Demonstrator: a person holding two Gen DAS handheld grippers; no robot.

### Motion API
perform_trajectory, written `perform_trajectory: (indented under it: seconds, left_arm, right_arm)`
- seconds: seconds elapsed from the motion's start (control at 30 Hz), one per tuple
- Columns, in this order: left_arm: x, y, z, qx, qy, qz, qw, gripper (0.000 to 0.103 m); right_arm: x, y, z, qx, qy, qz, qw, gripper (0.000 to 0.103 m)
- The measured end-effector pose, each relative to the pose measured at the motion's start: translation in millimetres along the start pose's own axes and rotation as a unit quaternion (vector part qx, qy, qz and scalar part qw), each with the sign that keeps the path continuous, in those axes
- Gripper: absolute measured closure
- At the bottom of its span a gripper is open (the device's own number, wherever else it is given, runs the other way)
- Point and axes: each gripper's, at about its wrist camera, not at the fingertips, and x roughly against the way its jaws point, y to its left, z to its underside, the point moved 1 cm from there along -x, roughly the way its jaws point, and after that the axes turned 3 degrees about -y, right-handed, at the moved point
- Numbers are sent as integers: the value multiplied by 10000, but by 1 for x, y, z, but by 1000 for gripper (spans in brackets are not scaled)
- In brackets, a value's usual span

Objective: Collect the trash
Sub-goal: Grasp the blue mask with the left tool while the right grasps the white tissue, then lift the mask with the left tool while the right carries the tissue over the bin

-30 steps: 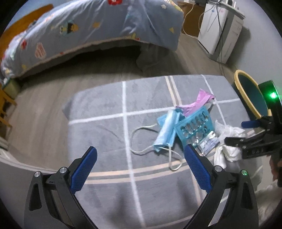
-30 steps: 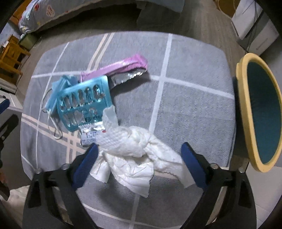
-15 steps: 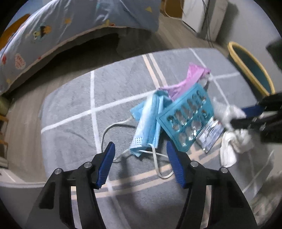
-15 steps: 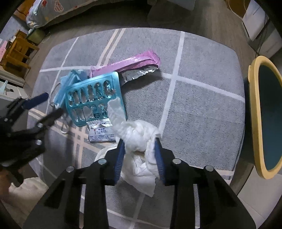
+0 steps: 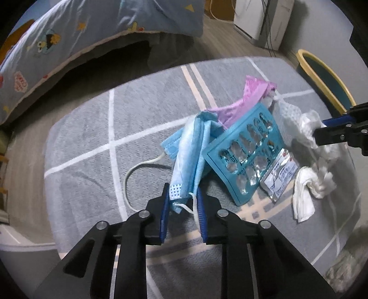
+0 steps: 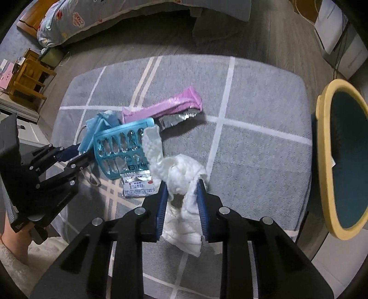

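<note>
A blue face mask (image 5: 188, 147) lies on the grey rug (image 5: 92, 128), and my left gripper (image 5: 182, 191) is closing with its pads pressed on the mask's near end. Beside the mask are a teal blister pack (image 5: 248, 154), a pink wrapper (image 5: 250, 92) and a small silver sachet (image 5: 280, 174). My right gripper (image 6: 182, 184) is closing, its pads squeezing a crumpled white tissue (image 6: 181, 170) that hangs down between them. In the right wrist view the left gripper (image 6: 76, 154) sits at the mask (image 6: 96, 126). A yellow-rimmed trash bin (image 6: 322, 161) stands just off the rug's right edge.
A bed with a patterned quilt (image 5: 69, 46) runs along the far side of the rug. A white appliance with cables (image 5: 264, 18) is at the back right. A wooden stool (image 6: 27, 73) stands far left. A person's leg (image 6: 16, 243) shows at the lower left.
The left gripper came down to the mask and closed on its end. The right gripper closed on the tissue and raised it a little.
</note>
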Motion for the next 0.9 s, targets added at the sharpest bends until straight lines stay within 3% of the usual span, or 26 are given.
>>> perform_trajectory:
  seconds: [0.5, 0.9]
  left_arm:
    - [79, 15, 7, 333, -878, 82, 9955, 87]
    - [123, -8, -27, 230, -1646, 286, 9857, 87]
  right_arm:
    - [48, 5, 4, -57, -430, -31, 9991, 78]
    - [97, -9, 0, -352, -1075, -154, 9935, 78]
